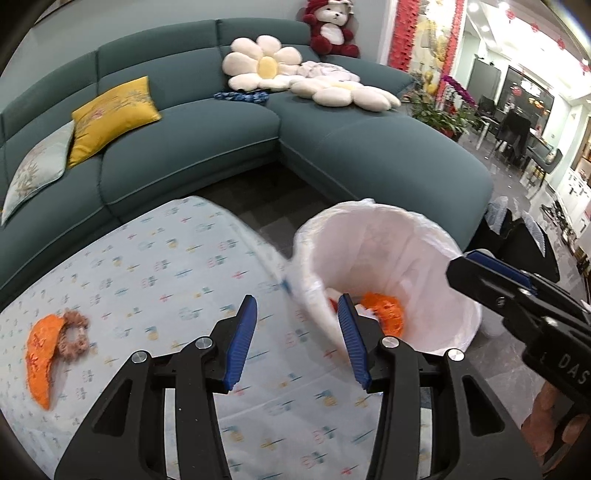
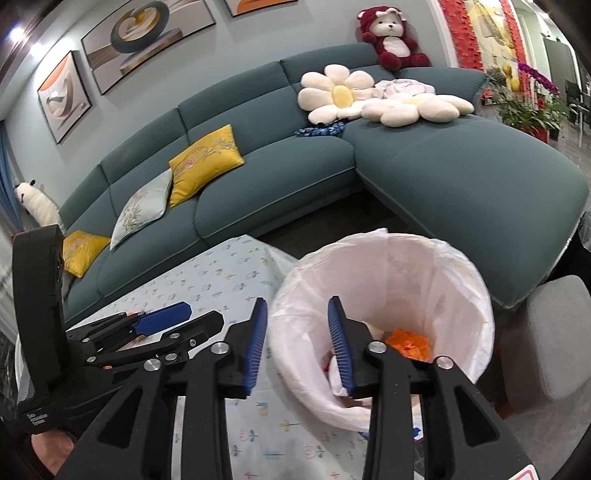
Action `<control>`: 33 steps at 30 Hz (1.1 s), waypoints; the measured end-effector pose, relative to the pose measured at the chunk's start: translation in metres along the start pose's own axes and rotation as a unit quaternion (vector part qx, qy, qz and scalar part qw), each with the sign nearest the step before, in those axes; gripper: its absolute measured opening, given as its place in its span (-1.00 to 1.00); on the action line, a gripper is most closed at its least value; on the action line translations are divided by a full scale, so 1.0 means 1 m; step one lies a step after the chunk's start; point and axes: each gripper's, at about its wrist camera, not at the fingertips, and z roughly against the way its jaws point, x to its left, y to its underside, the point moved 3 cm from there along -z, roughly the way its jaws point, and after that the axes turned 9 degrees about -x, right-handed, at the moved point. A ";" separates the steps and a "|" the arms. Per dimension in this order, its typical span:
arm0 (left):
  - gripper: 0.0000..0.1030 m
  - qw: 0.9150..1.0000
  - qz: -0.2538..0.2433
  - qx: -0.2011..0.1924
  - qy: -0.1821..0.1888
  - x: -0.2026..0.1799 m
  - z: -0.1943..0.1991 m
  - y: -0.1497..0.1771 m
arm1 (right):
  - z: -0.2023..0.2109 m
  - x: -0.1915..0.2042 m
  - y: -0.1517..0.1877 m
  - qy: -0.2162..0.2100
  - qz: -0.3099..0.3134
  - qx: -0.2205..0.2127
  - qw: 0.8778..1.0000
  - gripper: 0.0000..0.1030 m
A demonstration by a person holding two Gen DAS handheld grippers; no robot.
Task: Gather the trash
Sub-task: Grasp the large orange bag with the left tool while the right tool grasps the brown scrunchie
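A bin lined with a white bag (image 1: 417, 240) stands by the table's right edge; it also shows in the right wrist view (image 2: 461, 280). Orange peel (image 1: 384, 310) lies inside it, also seen from the right (image 2: 410, 343). Another orange peel (image 1: 42, 354) lies on the patterned tablecloth (image 1: 166, 266) at the left, next to a brown scrunchie (image 1: 75, 332). My left gripper (image 1: 297, 343) is open and empty over the table edge near the bin. My right gripper (image 2: 297, 347) is open and empty over the bin's near rim; it shows at the right in the left wrist view (image 1: 491, 273).
A teal corner sofa (image 1: 229, 122) with yellow cushions (image 1: 110, 118), flower pillows (image 1: 266, 62) and a red plush bear (image 1: 332, 26) lies behind the table. A grey stool (image 2: 554, 332) stands right of the bin. Plants (image 1: 443, 114) and dark furniture fill the far right.
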 end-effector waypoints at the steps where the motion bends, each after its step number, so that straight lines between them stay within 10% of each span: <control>1: -0.05 1.000 0.005 0.002 -0.007 0.010 0.003 0.002 | -0.001 0.005 0.001 -0.003 0.003 0.002 1.000 -0.33; 9: 0.21 0.994 0.055 0.008 -0.090 0.101 0.025 0.027 | -0.021 0.066 0.014 -0.049 0.045 0.032 0.997 -0.27; 19: 0.44 0.966 0.135 0.019 -0.222 0.240 0.060 0.071 | -0.054 0.178 0.030 -0.149 0.090 0.084 0.981 -0.27; 33: 0.44 0.953 0.149 0.055 -0.259 0.326 0.035 0.103 | -0.162 0.262 0.062 -0.168 0.076 0.177 0.967 -0.27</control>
